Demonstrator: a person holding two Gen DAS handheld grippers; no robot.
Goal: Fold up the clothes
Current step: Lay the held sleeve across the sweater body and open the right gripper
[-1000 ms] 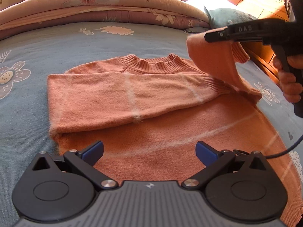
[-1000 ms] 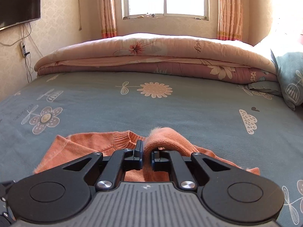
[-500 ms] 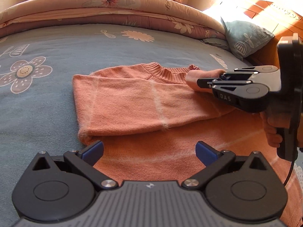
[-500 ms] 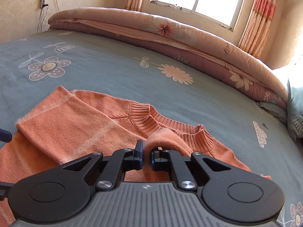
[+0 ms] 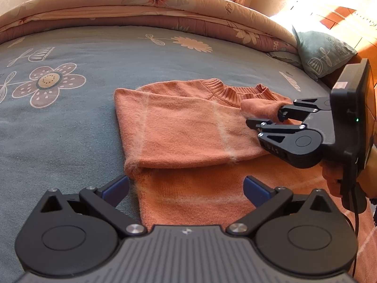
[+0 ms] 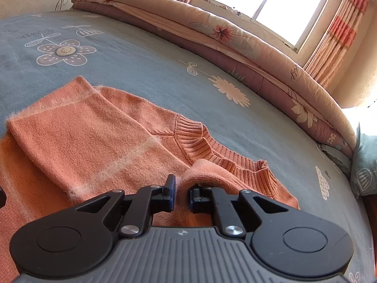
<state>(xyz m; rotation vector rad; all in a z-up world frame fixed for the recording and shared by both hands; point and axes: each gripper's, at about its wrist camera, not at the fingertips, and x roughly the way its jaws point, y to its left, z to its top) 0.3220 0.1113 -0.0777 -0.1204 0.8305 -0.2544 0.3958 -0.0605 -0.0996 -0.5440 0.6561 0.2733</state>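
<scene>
An orange knit sweater lies flat on the blue flowered bedsheet, its left sleeve folded across the chest. My right gripper rests low just below the ribbed collar. The other sleeve's folded end lies between its jaws. Those jaws are opening, and the left pad stands clear of the cloth. My left gripper hovers wide open over the sweater's lower body, holding nothing. In the right wrist view the right gripper shows a gap around the sleeve.
A folded floral quilt runs along the far side of the bed. A teal pillow and wooden furniture stand at the right. A hand grips the right tool. Bare sheet stretches left of the sweater.
The right gripper came down and rolled, bringing the raised sleeve onto the sweater's chest by the collar, and its jaws have parted. The left gripper drifted a little sideways, still open.
</scene>
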